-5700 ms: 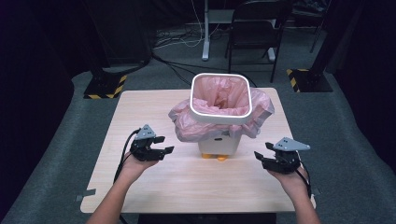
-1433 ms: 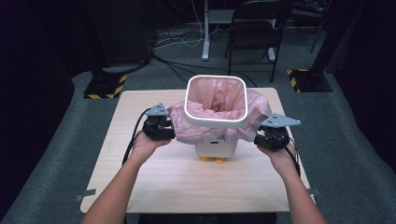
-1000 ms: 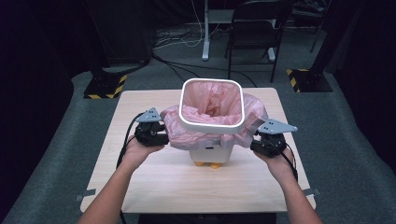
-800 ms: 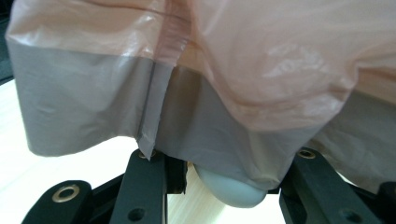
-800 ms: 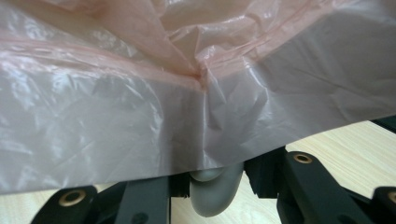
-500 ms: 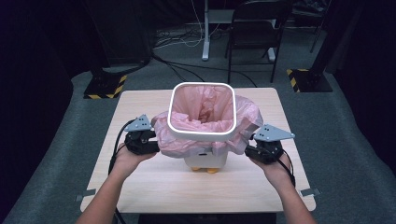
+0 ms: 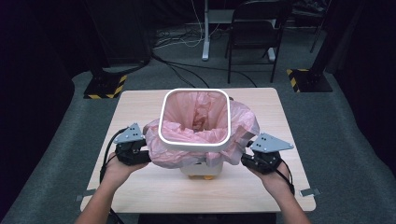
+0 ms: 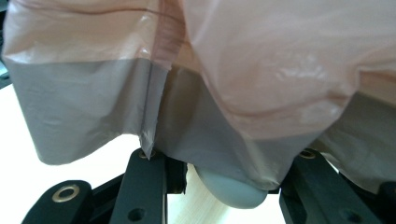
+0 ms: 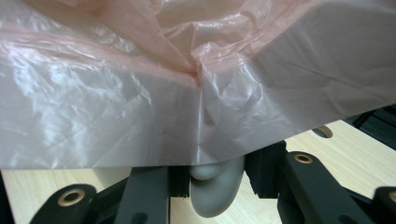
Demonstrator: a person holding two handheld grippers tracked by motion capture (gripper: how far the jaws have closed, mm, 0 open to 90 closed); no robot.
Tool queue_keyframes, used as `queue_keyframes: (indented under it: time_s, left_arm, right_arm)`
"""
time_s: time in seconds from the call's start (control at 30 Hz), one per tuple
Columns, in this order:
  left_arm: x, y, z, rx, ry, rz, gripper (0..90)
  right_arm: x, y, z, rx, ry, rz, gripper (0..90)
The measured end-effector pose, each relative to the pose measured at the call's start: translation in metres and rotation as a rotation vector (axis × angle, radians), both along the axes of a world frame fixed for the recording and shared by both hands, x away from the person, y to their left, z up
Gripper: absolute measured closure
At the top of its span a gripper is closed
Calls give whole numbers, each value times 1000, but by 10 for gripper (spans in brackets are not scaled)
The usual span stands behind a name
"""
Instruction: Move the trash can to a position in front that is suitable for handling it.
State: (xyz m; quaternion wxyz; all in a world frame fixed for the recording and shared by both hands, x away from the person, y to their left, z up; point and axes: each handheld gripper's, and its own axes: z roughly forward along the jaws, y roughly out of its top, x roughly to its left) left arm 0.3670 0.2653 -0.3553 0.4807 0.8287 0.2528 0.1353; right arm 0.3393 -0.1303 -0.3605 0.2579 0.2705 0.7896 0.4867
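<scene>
My left tongs and right tongs stand part-open, each clamped on a side of the white bin, so it sits squarely between them above the counter. In each gripper view a grey handle nub lies between the jaws. The bin feels stiff and probably light, since it looks nearly empty. The pink liner bag draped over it is thin and slippery; pinching film alone would let the bin slide, so I take hold on the rigid nubs.
</scene>
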Motion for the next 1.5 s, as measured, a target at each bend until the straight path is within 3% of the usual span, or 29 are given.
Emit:
queue_keyframes:
  time_s: [0.4, 0.67, 0.77, 0.87, 1.0, 1.1, 1.3, 1.5]
  left_arm:
    - [-18, 6, -9, -14, 6, 6, 633]
    - [-22, 4, -24, -27, 28, 10, 633]
    - [-22, 4, -24, -24, 28, 3, 633]
    - [-21, 1, -24, -49, 32, -3, 633]
    - [-23, -1, -20, -34, 22, -8, 632]
    - [-25, 2, -18, -46, 21, -1, 633]
    - [-32, 7, -17, -40, 14, -2, 633]
    - [-32, 13, -21, -52, 18, -1, 633]
  right_arm:
    - [-11, 4, -10, 5, 19, 26, 645]
    - [-14, 3, -18, 17, 30, 26, 644]
    - [-13, 0, -20, 20, 32, 31, 645]
    - [-10, -4, -25, 47, 44, 32, 646]
    - [-11, -7, -26, 52, 61, 18, 647]
    - [-12, -7, -26, 74, 70, 27, 646]
    - [-15, -2, -29, 57, 83, 50, 646]
    - [-14, 0, -30, 73, 77, 64, 643]
